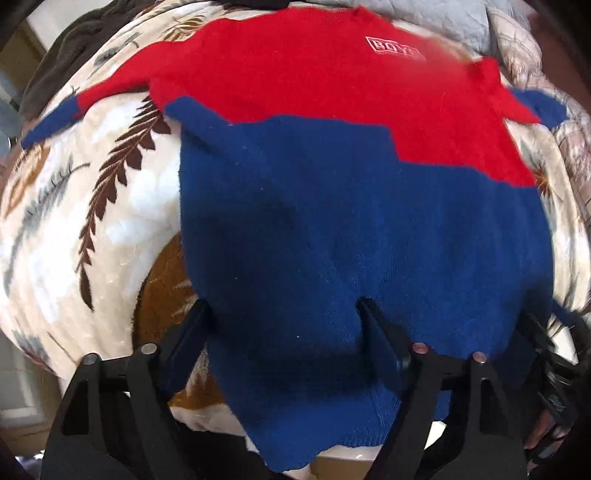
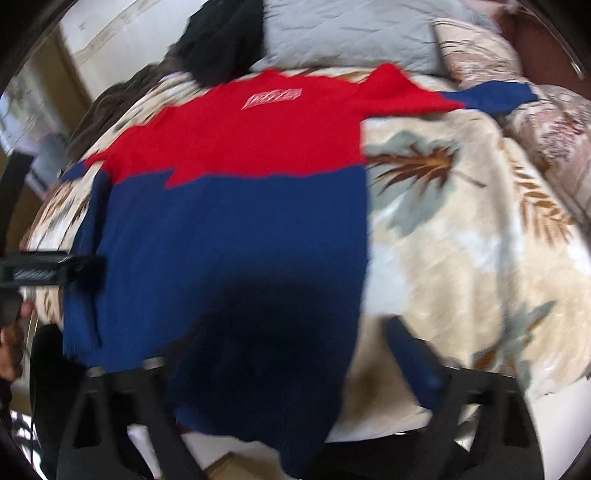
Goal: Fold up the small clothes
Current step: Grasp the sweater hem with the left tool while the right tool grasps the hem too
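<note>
A small sweater, red on top with a white badge and blue below, lies flat on a leaf-patterned blanket with its sleeves spread. My left gripper points down at the hem's left corner. Its jaws are wide apart and blue cloth bulges between the fingers. In the right wrist view, which is blurred, the sweater fills the middle. My right gripper straddles the hem's right corner, with one finger on the blanket beside the edge and the other hidden by the blue cloth.
A grey pillow and a patterned pillow lie beyond the collar, with dark clothes piled beside them. A person's hand shows at the left edge. The bed's near edge runs just under the hem.
</note>
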The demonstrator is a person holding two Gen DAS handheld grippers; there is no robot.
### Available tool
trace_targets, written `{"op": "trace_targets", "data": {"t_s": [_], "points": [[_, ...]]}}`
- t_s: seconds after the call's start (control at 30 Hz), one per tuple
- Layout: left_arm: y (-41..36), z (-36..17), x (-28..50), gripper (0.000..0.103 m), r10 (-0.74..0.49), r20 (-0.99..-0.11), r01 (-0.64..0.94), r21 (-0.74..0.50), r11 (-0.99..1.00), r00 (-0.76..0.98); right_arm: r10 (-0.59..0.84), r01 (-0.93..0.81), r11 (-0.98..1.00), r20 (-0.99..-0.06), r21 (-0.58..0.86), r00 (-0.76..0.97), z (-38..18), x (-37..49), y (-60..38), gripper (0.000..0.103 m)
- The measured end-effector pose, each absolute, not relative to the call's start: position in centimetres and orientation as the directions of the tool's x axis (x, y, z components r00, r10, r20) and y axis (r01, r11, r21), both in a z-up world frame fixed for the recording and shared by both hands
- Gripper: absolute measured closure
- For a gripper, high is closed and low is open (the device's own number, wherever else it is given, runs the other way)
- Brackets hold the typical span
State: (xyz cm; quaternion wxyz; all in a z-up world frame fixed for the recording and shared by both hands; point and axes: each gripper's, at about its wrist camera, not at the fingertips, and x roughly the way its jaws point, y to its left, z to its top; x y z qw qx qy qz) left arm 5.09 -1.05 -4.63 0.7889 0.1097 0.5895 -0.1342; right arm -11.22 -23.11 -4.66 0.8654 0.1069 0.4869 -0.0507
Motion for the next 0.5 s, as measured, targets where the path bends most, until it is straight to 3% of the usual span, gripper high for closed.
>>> {"op": "trace_targets", "data": {"t_s": [0.07, 0.1, 0.13, 0.3, 0.5], "points": [[0.6, -3.8, 5.1, 0.063, -0.133, -0.954, 0.32, -0.041, 0.946, 0.271, -0.002, 0.163, 0.981, -0.845, 0.101, 0.535, -4.7, -11.6, -22.6, 0.073], [1.7, -3.4, 5.3, 0.077, -0.143, -0.953, 0.308, -0.056, 0.95, 0.266, 0.037, 0.135, 0.981, -0.825, 0.136, 0.563, -4.2, -12.0, -22.9, 0.094], [2.8, -3.1, 5.5, 0.09, -0.135, -0.955, 0.292, -0.053, 0.955, 0.266, 0.069, 0.125, 0.977, -0.815, 0.171, 0.575, -3.7, -12.2, -23.3, 0.095], [9.2, -3.5, 5.0, 0.091, -0.193, -0.96, 0.229, -0.145, 0.963, 0.202, 0.131, 0.096, 0.962, -0.745, 0.254, 0.654, -0.2, -14.0, -25.6, 0.096], [12.9, -4.0, 3.1, 0.091, -0.255, -0.955, 0.22, -0.219, 0.951, 0.152, 0.097, 0.161, 0.964, -0.847, 0.21, 0.523, -3.9, -13.6, -27.1, 0.096]]}}
